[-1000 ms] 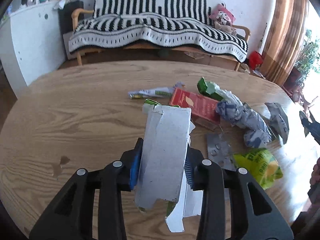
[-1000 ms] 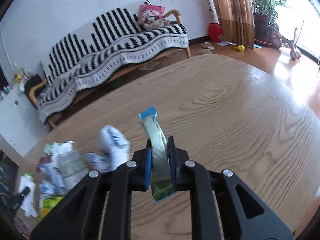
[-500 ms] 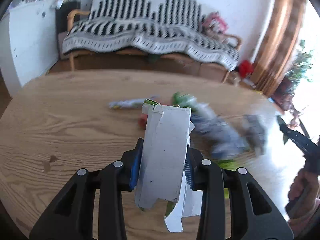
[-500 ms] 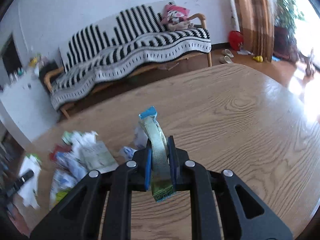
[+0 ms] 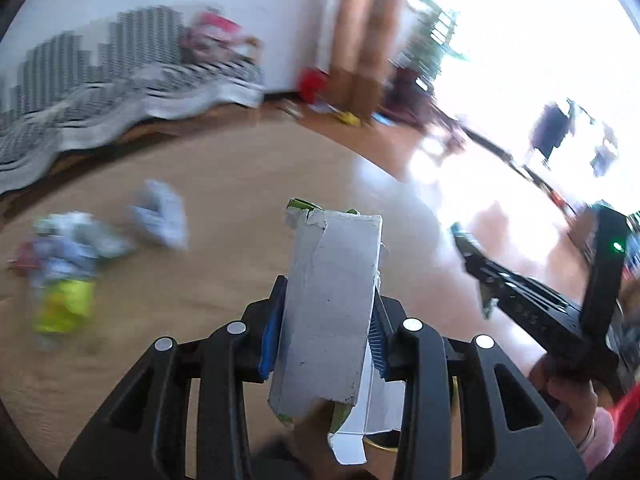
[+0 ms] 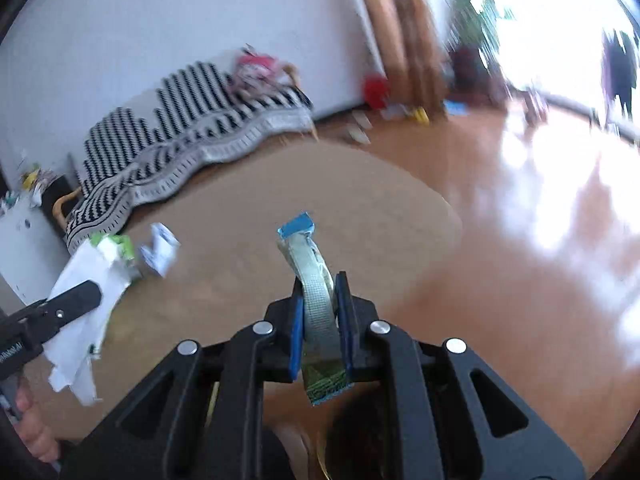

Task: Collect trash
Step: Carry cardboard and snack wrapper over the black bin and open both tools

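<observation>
Blurred trash pile (image 5: 64, 268) (contents unreadable) on table (image 5: 224, 184)

A round wooden table (image 5: 224, 184) carries a blurred heap of litter (image 5: 64, 248) near its left edge: a yellow-green packet (image 5: 64, 304), pale crumpled wrappers and a red scrap. 1 crumpled white-and-blue paper (image 5: 160, 216) lies just beside the heap.

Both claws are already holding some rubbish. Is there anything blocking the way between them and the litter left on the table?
Nothing visible does. The left gripper holds a torn carton and the right gripper a wrapper. The leftover trash pile and a crumpled paper lie off to the left, with only bare wooden table between. No bin shows.
</observation>
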Tool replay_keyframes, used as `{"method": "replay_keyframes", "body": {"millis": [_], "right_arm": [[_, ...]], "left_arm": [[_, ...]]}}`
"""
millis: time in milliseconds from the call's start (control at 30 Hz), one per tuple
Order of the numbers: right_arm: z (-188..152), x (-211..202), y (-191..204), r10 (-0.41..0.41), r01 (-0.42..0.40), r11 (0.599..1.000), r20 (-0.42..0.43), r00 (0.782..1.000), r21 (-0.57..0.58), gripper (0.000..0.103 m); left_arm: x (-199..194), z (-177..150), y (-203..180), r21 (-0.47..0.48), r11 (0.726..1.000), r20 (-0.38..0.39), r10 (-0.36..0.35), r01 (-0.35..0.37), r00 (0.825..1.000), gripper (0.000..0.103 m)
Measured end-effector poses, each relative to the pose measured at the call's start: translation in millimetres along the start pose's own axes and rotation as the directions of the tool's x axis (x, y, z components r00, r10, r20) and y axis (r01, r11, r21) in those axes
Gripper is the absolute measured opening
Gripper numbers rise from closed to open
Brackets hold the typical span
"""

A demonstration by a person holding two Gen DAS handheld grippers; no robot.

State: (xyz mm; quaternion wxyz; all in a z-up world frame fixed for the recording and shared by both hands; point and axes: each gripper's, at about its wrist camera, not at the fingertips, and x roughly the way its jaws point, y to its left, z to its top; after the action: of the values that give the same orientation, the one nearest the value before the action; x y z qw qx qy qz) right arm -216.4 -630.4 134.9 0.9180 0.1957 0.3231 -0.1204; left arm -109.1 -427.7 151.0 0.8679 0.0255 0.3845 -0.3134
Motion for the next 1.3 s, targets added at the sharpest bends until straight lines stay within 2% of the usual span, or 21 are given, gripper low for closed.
{"method": "replay_keyframes", "body": {"millis": [67,167,233,267,333,367,400,467,567,633,733,800,833,900,933,967,1067,1133,1200,1267,1300], "right_arm": [[-11,-3,-34,0.000,0.002,0.998,-0.043,0.999,0.056,0.015],[-34,6,-84,0.010,0.011,0.986,-0.124,0.992,0.168,0.015],[-57,24,-108,-0.019,0.058,0.979,-0.195,0.981,0.195,0.015],[-71,38,-116,-0.053,0.100,0.978,-0.247,0.967,0.183,0.015],[-95,59,-125,-0.045,0.114,0.974,-0.329,0.943,0.195,0.015],[-106,66,-129,-0.042,0.121,0.972,-0.357,0.933,0.202,0.015],[-113,69,-133,-0.043,0.127,0.970,-0.371,0.928,0.206,0.015],[-121,75,-138,-0.036,0.133,0.965,-0.388,0.921,0.227,0.015],[-124,79,-137,-0.027,0.131,0.963,-0.396,0.918,0.237,0.015],[-125,80,-131,-0.049,0.141,0.969,-0.400,0.915,0.204,0.015],[-123,82,-134,-0.040,0.137,0.967,-0.404,0.914,0.216,0.015],[-123,84,-138,-0.016,0.124,0.963,-0.404,0.915,0.241,0.015],[-121,83,-141,-0.009,0.122,0.959,-0.404,0.915,0.256,0.020],[-119,84,-147,-0.007,0.136,0.951,-0.422,0.906,0.276,0.047],[-118,84,-149,0.004,0.131,0.948,-0.424,0.906,0.290,0.075],[-115,81,-151,0.015,0.119,0.946,-0.409,0.913,0.301,0.080],[-107,70,-152,-0.031,0.147,0.949,-0.382,0.924,0.278,0.084],[-99,56,-156,-0.068,0.171,0.939,-0.325,0.943,0.299,0.084],[-91,44,-157,-0.108,0.193,0.934,-0.275,0.955,0.302,0.086],[-79,31,-151,-0.155,0.212,0.937,-0.212,0.965,0.277,0.095],[-74,27,-147,-0.160,0.209,0.941,-0.192,0.968,0.267,0.096]], "left_arm": [[27,-17,-40,0.025,0.998,-0.079,-0.050,0.053,0.996,0.036],[79,-53,-83,0.045,0.994,-0.224,-0.092,0.105,0.970,0.035],[108,-79,-96,0.068,0.992,-0.286,-0.079,0.102,0.955,0.034],[120,-91,-102,0.090,0.992,-0.305,-0.061,0.092,0.950,0.033],[144,-117,-102,0.145,0.989,-0.372,0.022,0.035,0.928,0.031],[154,-125,-99,0.128,0.991,-0.427,0.021,0.038,0.904,0.031],[158,-126,-95,0.100,0.993,-0.452,-0.006,0.057,0.892,0.031],[158,-124,-92,0.104,0.994,-0.436,0.005,0.044,0.900,0.031],[157,-124,-85,0.065,0.996,-0.443,-0.021,0.055,0.896,0.031],[157,-124,-85,0.065,0.996,-0.443,-0.021,0.055,0.896,0.031],[152,-131,-84,0.070,0.995,-0.452,-0.026,0.065,0.892,0.031],[153,-131,-85,0.071,0.995,-0.455,-0.028,0.067,0.890,0.033],[156,-130,-89,0.071,0.995,-0.455,-0.029,0.069,0.890,0.039],[155,-130,-91,0.066,0.996,-0.443,-0.026,0.062,0.896,0.069],[152,-129,-92,0.054,0.997,-0.419,-0.036,0.064,0.907,0.092],[151,-130,-94,0.044,0.996,-0.395,-0.048,0.071,0.917,0.094],[143,-126,-99,0.063,0.993,-0.352,-0.076,0.105,0.933,0.095],[128,-117,-99,0.088,0.992,-0.308,-0.058,0.090,0.950,0.095],[103,-102,-94,0.093,0.993,-0.234,-0.046,0.070,0.971,0.095],[65,-84,-77,0.084,0.996,-0.144,-0.020,0.032,0.989,0.097],[42,-75,-60,0.067,0.998,-0.087,0.007,-0.001,0.996,0.097]]}}
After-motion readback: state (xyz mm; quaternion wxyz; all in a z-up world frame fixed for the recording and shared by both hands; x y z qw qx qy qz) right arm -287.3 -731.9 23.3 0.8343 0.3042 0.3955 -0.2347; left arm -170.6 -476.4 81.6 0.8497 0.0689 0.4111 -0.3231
